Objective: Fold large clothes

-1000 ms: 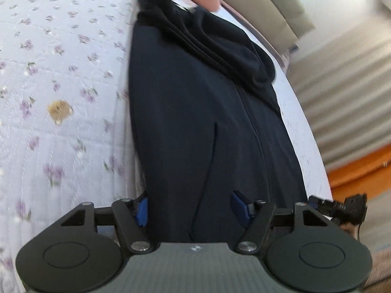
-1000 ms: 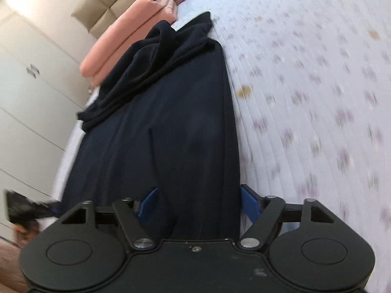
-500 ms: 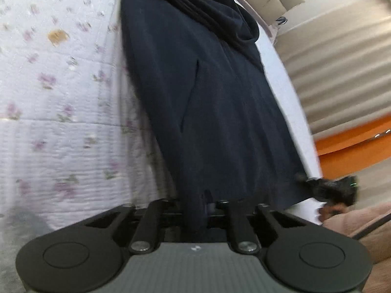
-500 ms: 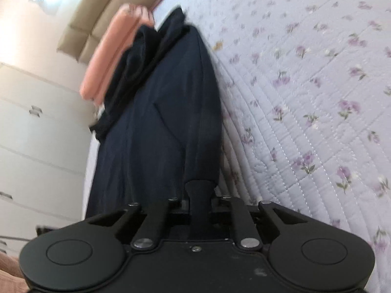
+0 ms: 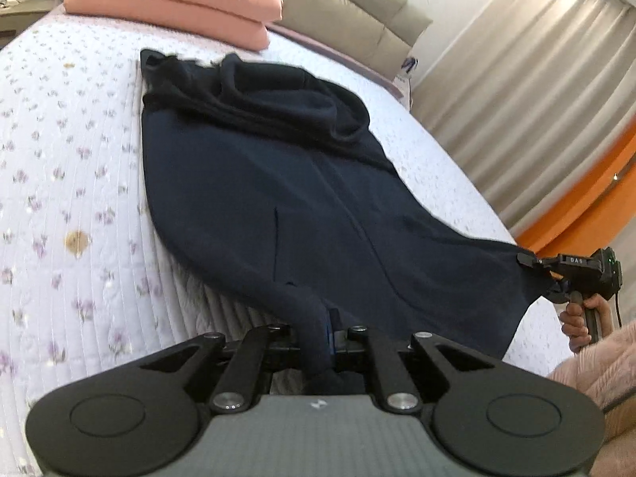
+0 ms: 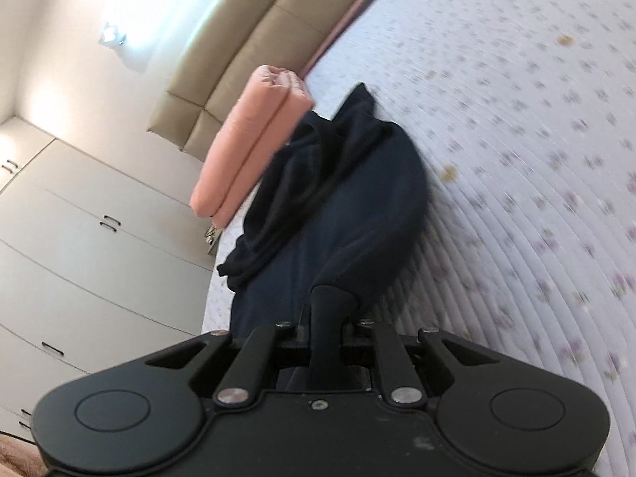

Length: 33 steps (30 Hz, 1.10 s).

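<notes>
Both claws clenched on hem corners of the dark navy hooded garment (image 5: 278, 183): left gripper (image 5: 324, 332) pinching near corner, right gripper (image 6: 328, 318) the other corner, fabric bunched between pads. Garment flat on floral quilted bedspread (image 5: 59, 159), hood end toward folded pink blanket (image 5: 179, 0), hem edge raised. Step judged: bottom-up fold starting; next, carry hem evenly toward hood, corners level.

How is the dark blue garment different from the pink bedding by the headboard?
The garment is dark navy; the bedding is salmon pink. The garment lies spread out, bunched at its far end, with its near edge lifted by the left gripper and right gripper; the bedding is neatly folded and untouched. Both rest on the floral bed.
</notes>
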Available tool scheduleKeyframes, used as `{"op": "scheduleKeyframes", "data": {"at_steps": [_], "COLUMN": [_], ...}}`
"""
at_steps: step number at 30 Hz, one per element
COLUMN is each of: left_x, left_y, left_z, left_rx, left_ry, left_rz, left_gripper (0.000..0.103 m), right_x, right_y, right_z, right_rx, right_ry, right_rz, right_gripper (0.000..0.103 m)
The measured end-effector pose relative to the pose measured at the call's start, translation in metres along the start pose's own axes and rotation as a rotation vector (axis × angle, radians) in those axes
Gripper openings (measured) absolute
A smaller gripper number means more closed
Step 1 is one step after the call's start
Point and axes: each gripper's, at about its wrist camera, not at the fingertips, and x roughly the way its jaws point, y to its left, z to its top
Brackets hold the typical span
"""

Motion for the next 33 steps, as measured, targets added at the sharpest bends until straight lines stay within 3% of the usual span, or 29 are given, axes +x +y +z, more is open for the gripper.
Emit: {"op": "scheduleKeyframes", "data": {"at_steps": [9,16,24,29,33], "left_x": [-0.011,-0.012,-0.013,0.014,0.053], "left_y": [0.008,0.011,0.017,0.036,0.072], "left_z": [0.014,0.052,0.142,0.209,0.251], "left_rx": [-0.085,-0.13,-0.206,-0.178,-0.259], "left_ry": [-0.086,-0.193,-0.335,-0.358,-0.355], "left_rz": [0.006,0.031,0.041,0.097,0.111], "left_gripper": [0.009,0.009,0.009,0.01,0.009], "right_x": [0.008,0.028,0.084,0.15,0.201], "right_y": [0.008,0.021,0.062,0.078,0.073], "right_z": [0.022,0.063,0.159,0.214,0.245], "right_rx": [0.001,0.025,-0.01,-0.005,0.012], "right_ry": [-0.028,-0.087,-0.181,-0.202,-0.21], "right_rz": [0.03,0.085,0.159,0.116,0.071], "right_gripper": [0.013,0.013,0.013,0.013,0.013]}}
